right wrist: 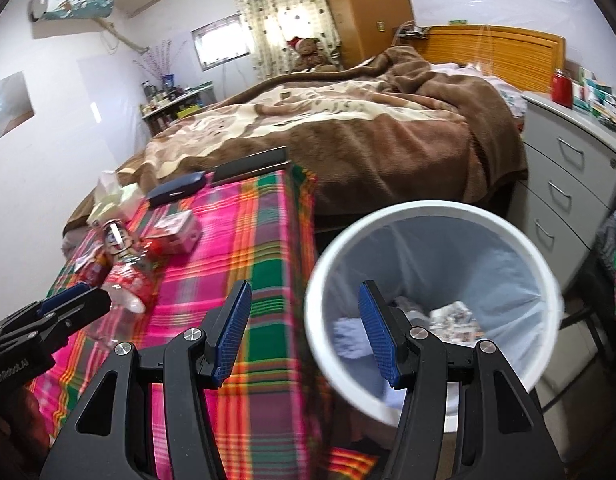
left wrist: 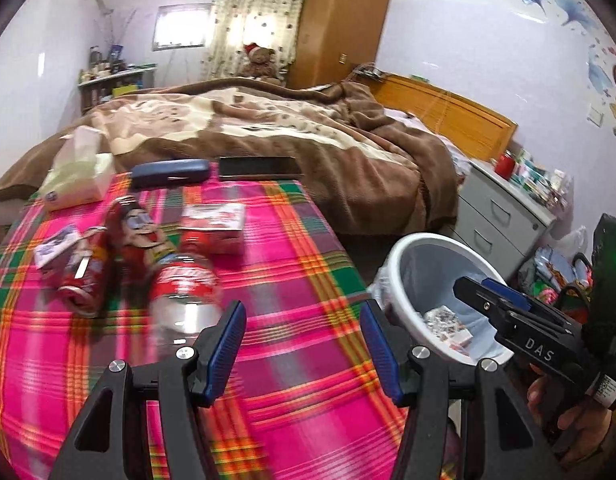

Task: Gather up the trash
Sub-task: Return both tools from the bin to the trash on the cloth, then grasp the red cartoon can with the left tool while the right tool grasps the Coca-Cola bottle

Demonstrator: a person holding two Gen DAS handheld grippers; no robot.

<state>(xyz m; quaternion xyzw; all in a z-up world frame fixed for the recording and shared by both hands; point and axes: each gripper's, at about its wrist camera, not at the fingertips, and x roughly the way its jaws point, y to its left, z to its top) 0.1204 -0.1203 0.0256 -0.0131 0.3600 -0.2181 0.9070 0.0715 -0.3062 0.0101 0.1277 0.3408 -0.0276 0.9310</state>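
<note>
The left gripper (left wrist: 302, 340) is spread wide and empty over the plaid cloth (left wrist: 292, 248); the blurred bottle (left wrist: 184, 292) lies just ahead to its left, its base cut by a finger. The right gripper (right wrist: 304, 328) gapes empty too, the bin (right wrist: 440, 212) straight ahead, trash (right wrist: 454, 316) inside smeared and partly hidden behind a finger.

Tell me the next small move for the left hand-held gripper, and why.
Probably ease the left hand-held gripper forward and left toward the clear plastic bottle. Its jaws are open and empty, and the bottle is the nearest piece of trash on the plaid cloth. The right hand-held gripper is open and empty by the white bin, so nothing is waiting to be dropped.
</note>
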